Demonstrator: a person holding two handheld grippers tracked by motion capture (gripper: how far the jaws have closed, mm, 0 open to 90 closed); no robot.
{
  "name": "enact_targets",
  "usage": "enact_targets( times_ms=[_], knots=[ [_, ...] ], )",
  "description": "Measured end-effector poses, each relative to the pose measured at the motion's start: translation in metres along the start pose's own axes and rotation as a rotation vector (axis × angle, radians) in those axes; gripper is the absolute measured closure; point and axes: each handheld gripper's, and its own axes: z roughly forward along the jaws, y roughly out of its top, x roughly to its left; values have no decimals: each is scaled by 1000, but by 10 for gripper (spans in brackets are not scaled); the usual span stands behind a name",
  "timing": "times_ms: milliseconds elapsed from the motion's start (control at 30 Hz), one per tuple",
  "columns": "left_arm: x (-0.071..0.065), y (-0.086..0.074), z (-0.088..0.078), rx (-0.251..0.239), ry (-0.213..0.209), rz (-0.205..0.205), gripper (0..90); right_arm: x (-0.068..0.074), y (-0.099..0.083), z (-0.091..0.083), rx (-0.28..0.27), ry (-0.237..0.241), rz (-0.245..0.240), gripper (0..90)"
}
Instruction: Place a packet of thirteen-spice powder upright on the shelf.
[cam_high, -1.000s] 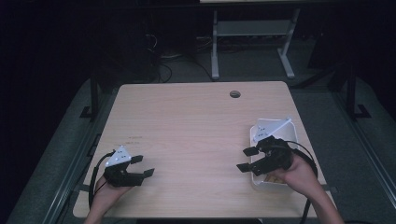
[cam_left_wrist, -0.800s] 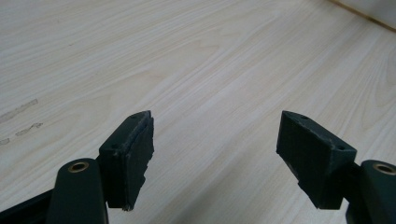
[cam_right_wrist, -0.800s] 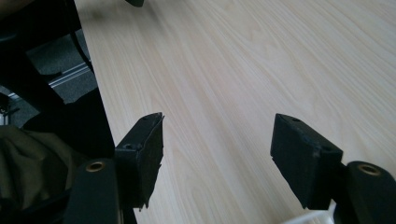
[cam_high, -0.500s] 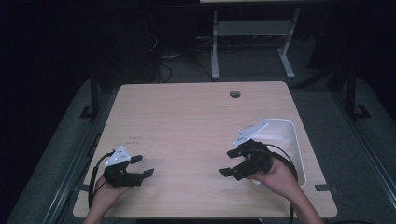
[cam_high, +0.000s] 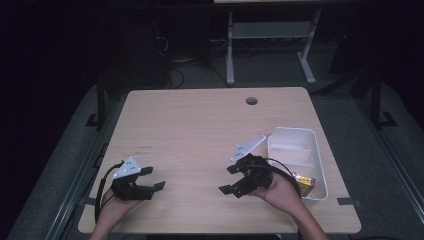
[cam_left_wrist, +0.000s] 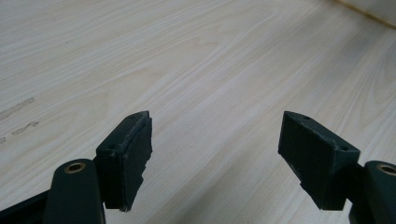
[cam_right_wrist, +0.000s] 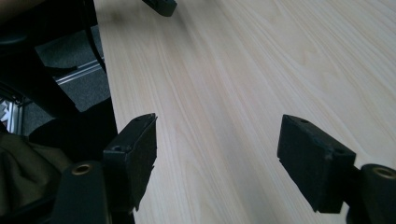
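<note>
My left gripper (cam_high: 154, 178) rests low over the front left of the wooden table (cam_high: 200, 130), held in a hand. Its jaws have just been opening and stand apart over bare wood (cam_left_wrist: 217, 149), with nothing between them. My right gripper (cam_high: 226, 180) hovers over the table's front right, just left of a white tray (cam_high: 292, 140), and points left. Its jaws have also just been opening and are wide apart over bare wood (cam_right_wrist: 217, 149), holding nothing. A jaw tip of the left gripper (cam_right_wrist: 161, 5) shows far off in the right gripper view.
A small yellow and dark object (cam_high: 305, 181) lies in the near end of the white tray. A round cable hole (cam_high: 251, 101) sits near the table's far edge. Dark floor and a metal stand (cam_high: 270, 35) lie beyond the table.
The right gripper has moved left, off the tray and out over the table, so the tray is uncovered, and its jaws have spread. The left hand has stayed put.
</note>
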Motion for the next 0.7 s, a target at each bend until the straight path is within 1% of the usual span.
enact_targets(
  times_ms=[33, 67, 100, 200, 333, 467, 700],
  knots=[
    [0, 0, 0, 0, 0, 0, 255, 0, 0, 0, 0, 0, 0, 281],
    [0, 0, 0, 0, 1, 3, 254, 1, 2, 5, -5, 12, 3, 281],
    [0, 0, 0, 0, 2, 4, 254, 2, 3, 7, -5, 14, 2, 279],
    [0, 0, 0, -1, 1, 3, 253, 5, 6, 14, 2, 18, -14, 278],
    [0, 0, -1, -4, -1, 3, 252, 6, 7, 22, 4, 30, -16, 273],
    [0, 0, -1, -4, -2, 5, 250, 7, 8, 29, 9, 31, -22, 269],
    [-1, 0, 0, -2, -5, 11, 249, 7, 7, 38, 15, 34, -19, 263]
  ],
)
